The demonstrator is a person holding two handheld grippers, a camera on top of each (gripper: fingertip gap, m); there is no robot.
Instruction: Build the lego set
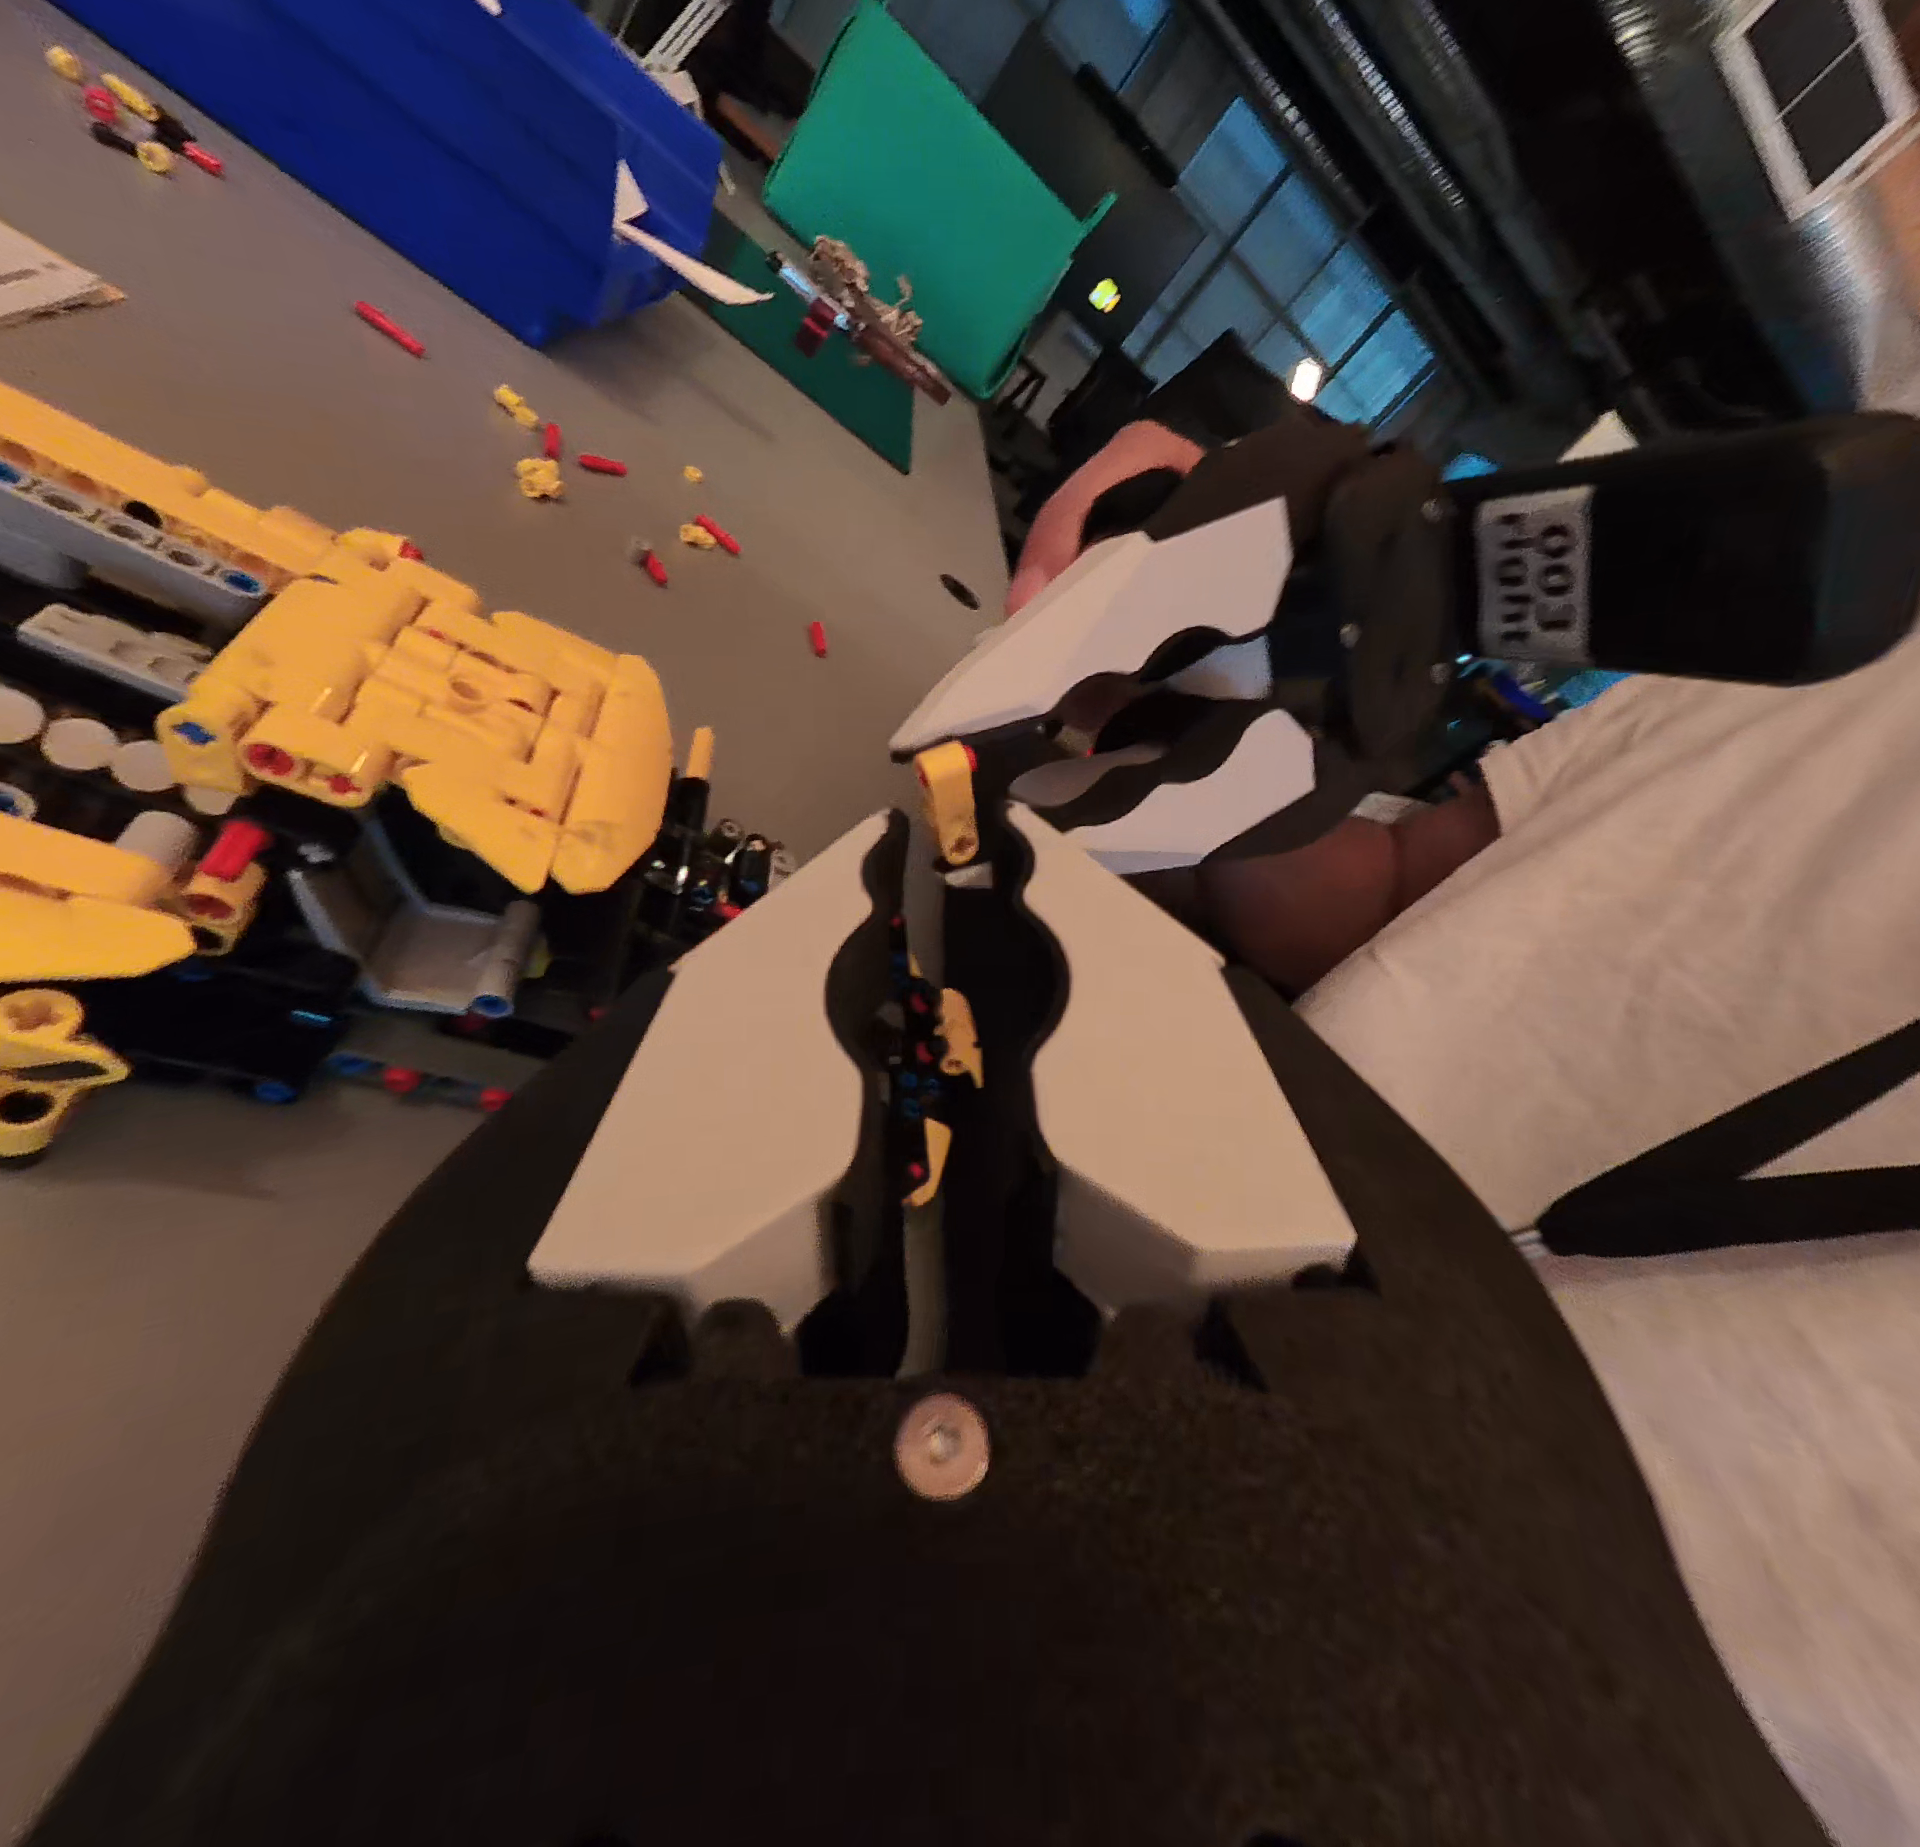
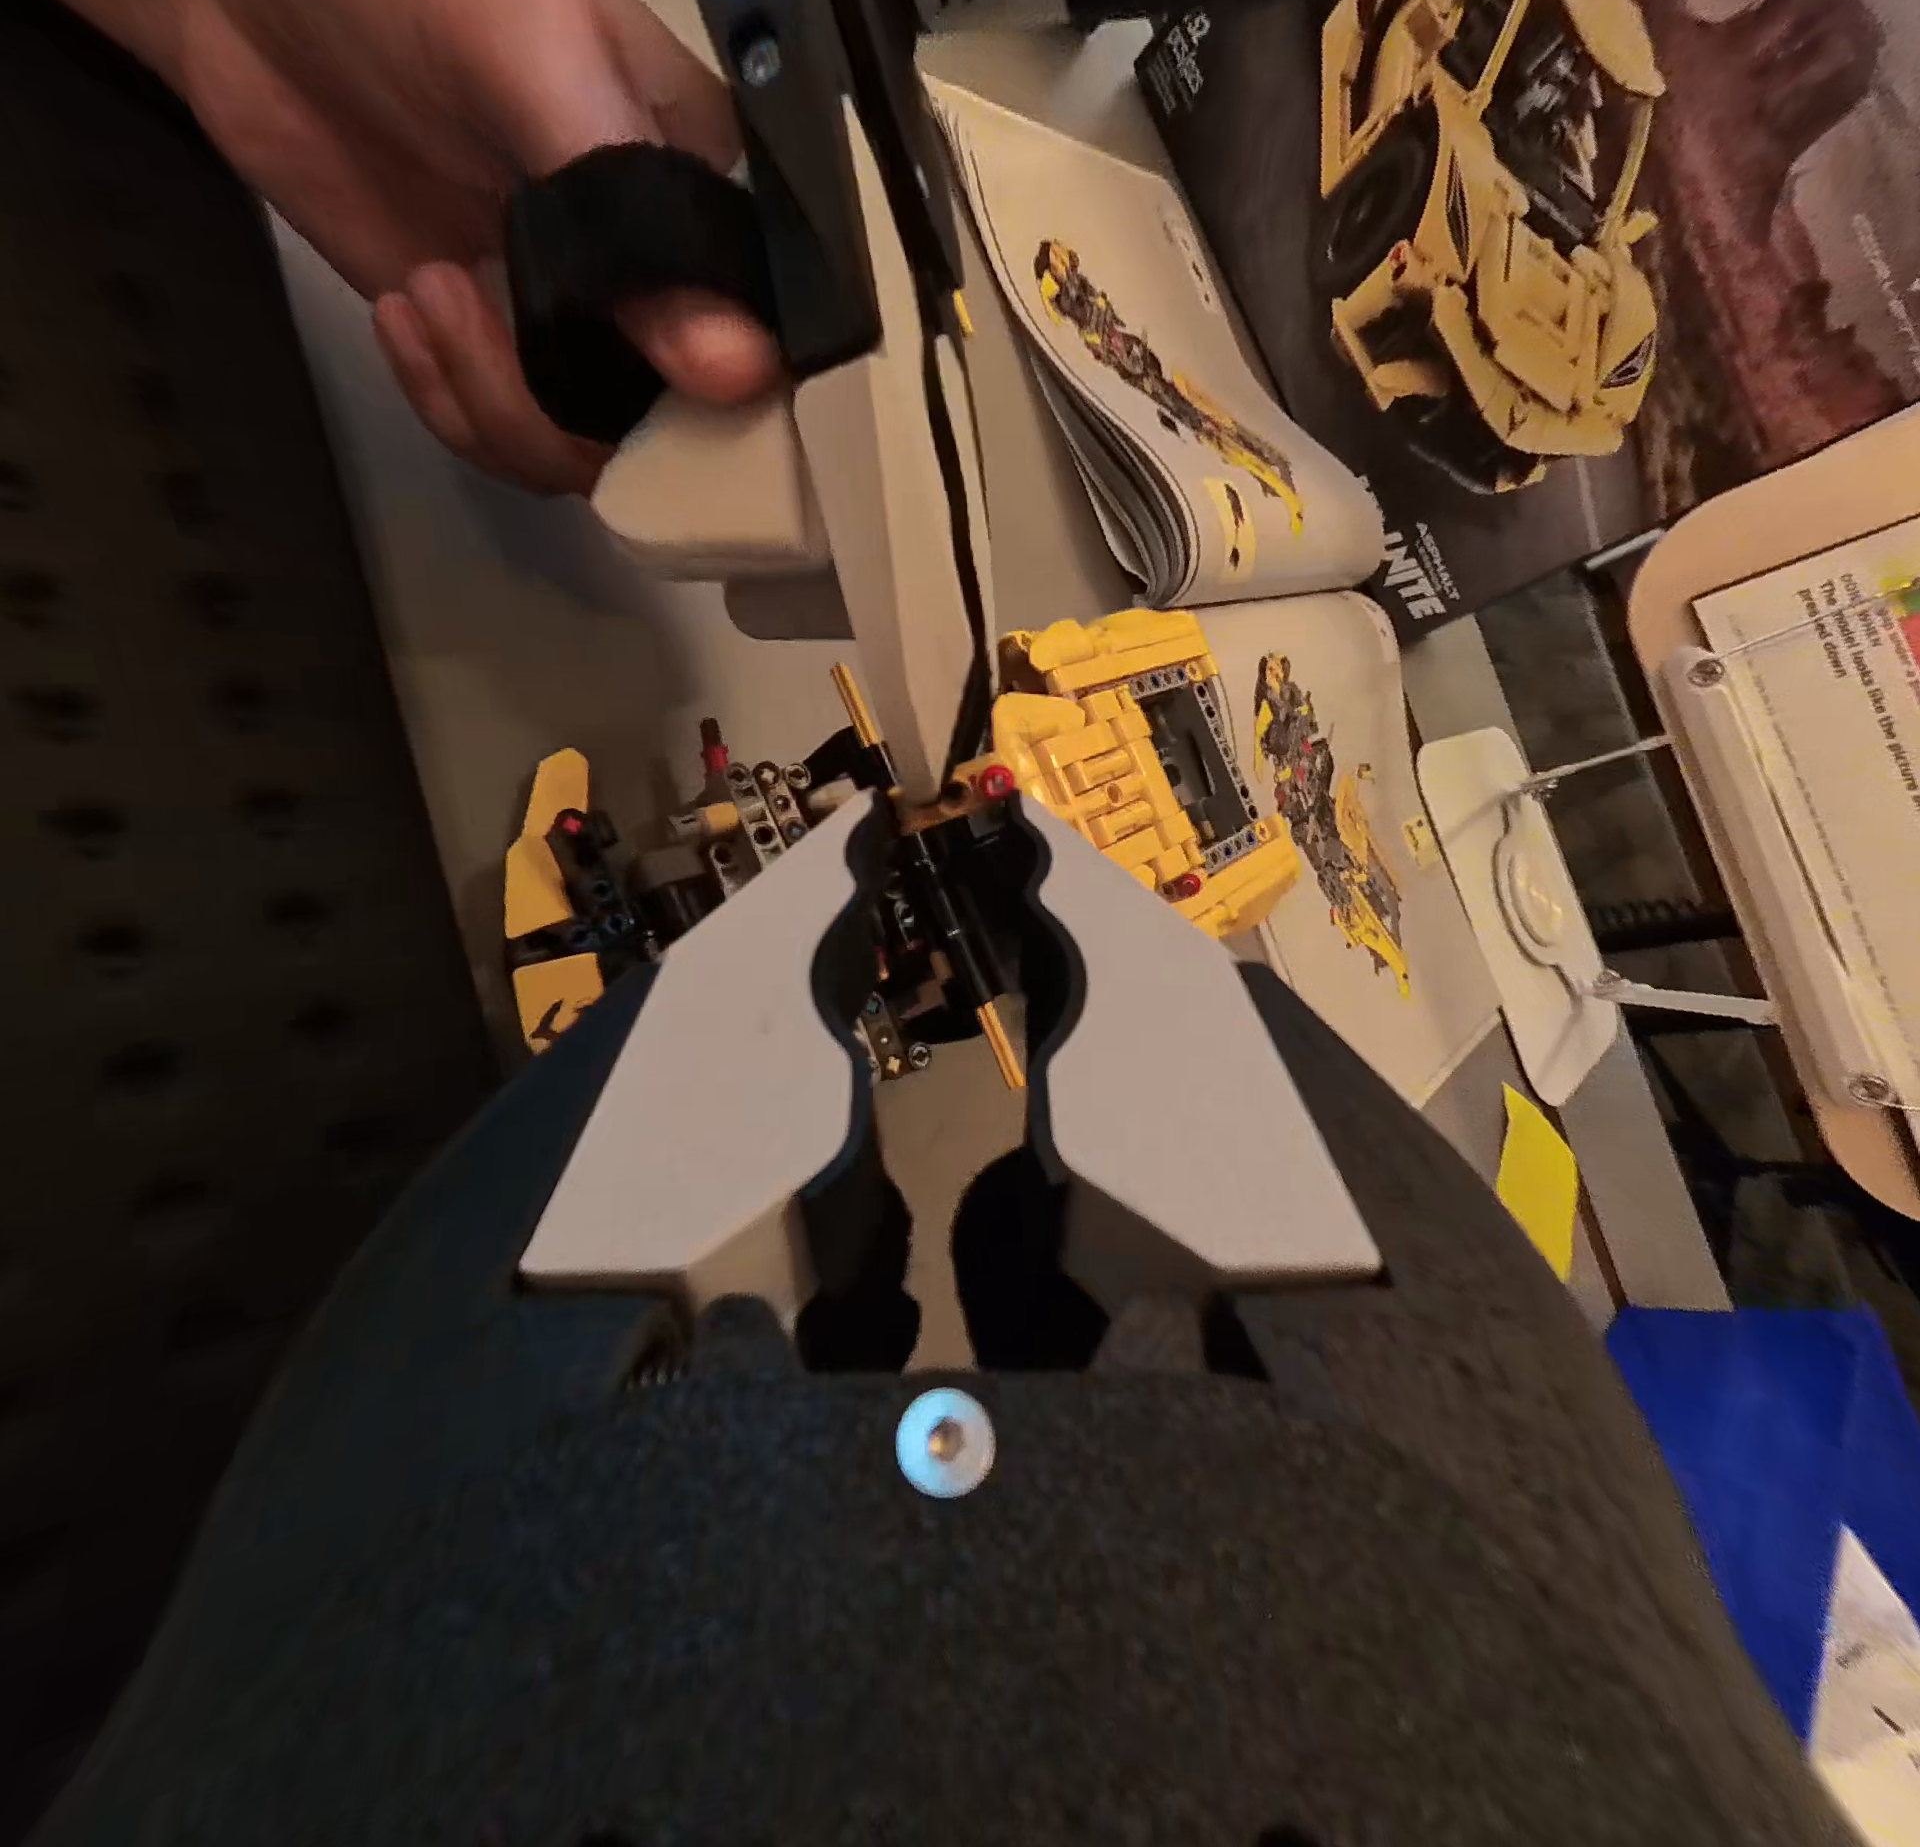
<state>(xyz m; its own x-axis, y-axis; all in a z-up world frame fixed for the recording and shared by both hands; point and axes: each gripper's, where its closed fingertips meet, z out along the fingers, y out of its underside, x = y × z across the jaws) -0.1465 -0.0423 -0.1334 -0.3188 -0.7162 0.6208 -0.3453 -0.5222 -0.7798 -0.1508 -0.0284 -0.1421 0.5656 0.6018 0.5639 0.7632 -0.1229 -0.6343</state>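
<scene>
Fingertips of the right gripper (image 1: 940,758) pinch a small yellow connector (image 1: 948,798) with a red pin at its top, tips clamped on it so the free end hangs out for mating. Left gripper (image 1: 940,841) has its tips almost together, nipped on something thin and dark that I can't make out; likely bracing a part so the connector can be pushed on. Both tip pairs nearly touch, held above the table edge near the person's torso, probably because a mid-air join needs both sides steady.

Seen along the right gripper's own fingers, a thin black axle with yellow ends (image 2: 961,940) runs between them, with the connector across the tips.

Outward: partly built yellow car model (image 1: 416,717) sits on the grey table (image 1: 675,415) just left of the grippers, one chassis. Loose pieces (image 1: 613,488) scattered beyond it, roughly a dozen red pins and yellow bits, plus a second small cluster further back. One blue bin (image 1: 436,114), one green bin (image 1: 914,187). One open instruction booklet (image 2: 1122,363), one box (image 2: 1558,187) showing the finished car.
</scene>
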